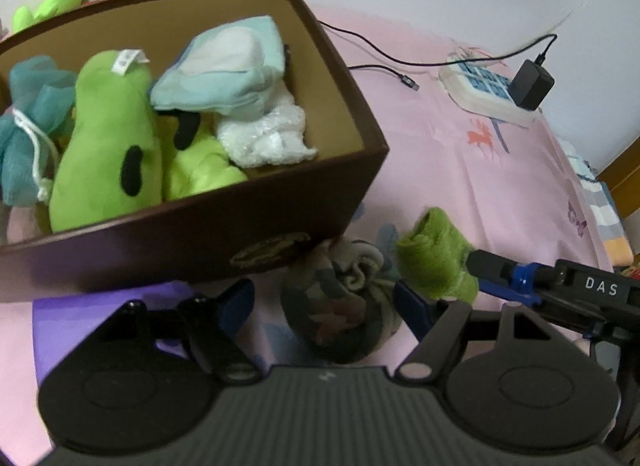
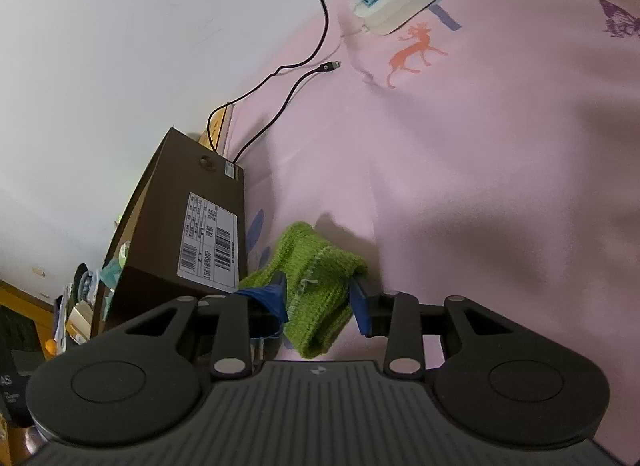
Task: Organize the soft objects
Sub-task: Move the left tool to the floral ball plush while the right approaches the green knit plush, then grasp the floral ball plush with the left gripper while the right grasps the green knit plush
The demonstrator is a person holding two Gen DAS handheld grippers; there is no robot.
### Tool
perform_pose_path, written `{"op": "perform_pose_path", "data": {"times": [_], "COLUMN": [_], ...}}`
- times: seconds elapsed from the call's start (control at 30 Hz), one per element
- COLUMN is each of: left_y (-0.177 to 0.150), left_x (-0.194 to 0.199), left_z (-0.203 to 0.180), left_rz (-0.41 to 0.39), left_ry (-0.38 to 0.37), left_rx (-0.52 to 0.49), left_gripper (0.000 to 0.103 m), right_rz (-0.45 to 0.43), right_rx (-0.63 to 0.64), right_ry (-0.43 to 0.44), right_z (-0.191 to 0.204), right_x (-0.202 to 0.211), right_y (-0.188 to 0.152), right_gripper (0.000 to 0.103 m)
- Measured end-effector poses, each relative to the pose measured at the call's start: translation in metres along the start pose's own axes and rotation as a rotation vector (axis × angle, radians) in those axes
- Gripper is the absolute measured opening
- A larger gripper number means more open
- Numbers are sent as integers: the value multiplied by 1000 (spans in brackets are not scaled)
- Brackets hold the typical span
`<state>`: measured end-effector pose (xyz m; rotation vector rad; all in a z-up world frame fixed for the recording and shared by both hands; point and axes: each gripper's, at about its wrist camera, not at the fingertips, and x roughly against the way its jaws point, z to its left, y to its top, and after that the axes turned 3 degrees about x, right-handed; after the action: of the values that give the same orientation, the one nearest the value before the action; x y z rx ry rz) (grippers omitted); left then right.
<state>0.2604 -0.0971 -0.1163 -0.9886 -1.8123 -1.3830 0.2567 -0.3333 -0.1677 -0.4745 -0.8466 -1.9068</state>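
A brown box (image 1: 280,225) stands on the pink bed and holds green plush toys (image 1: 108,137), a light blue cloth (image 1: 224,65), a white cloth (image 1: 264,133) and a teal mesh sponge (image 1: 28,113). My right gripper (image 2: 320,298) is shut on a green knitted sock (image 2: 316,282), held just above the bed beside the box (image 2: 176,234); the sock also shows in the left wrist view (image 1: 436,254). My left gripper (image 1: 324,310) is open around a grey patterned sock bundle (image 1: 340,306) lying in front of the box.
A white power strip (image 1: 480,89) with a black charger (image 1: 532,83) and black cables (image 1: 376,49) lies on the pink sheet (image 2: 480,185) near the wall. A purple item (image 1: 80,318) lies left of my left gripper. More soft things sit behind the box.
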Motion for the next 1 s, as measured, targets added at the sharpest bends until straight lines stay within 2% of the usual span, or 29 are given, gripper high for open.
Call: {"op": "perform_pose_path", "data": {"times": [0.23,0.37,0.6,0.77,0.87,1.0], "left_y": [0,-1,-3,-4,-5,-11], "left_x": [-8,-9,-2,11,22,45], "left_z": [-5,-4,-6,-3,-3,-4], "left_rz": [-14,-11,-35,-64,-94,-142], "left_ry": [14,-21,-39,-31,-21,-23], "left_rx": [-32,-32,-25,-35,-50,-78], "left_gripper": [78,63,48,45,45,45], "right_rz": [-14,-12,-53,-82,-128,-45], "right_rx": [60,71,89,91,164,269], "right_ry": [25,16,24,27,-20,-11], "right_z": [2,-1,3,4,11,22], "right_x": [-10,-9,3,16,24,21], "right_y": [0,0,-4,3,5,18], "right_gripper": [17,8,0,0,8,10]}}
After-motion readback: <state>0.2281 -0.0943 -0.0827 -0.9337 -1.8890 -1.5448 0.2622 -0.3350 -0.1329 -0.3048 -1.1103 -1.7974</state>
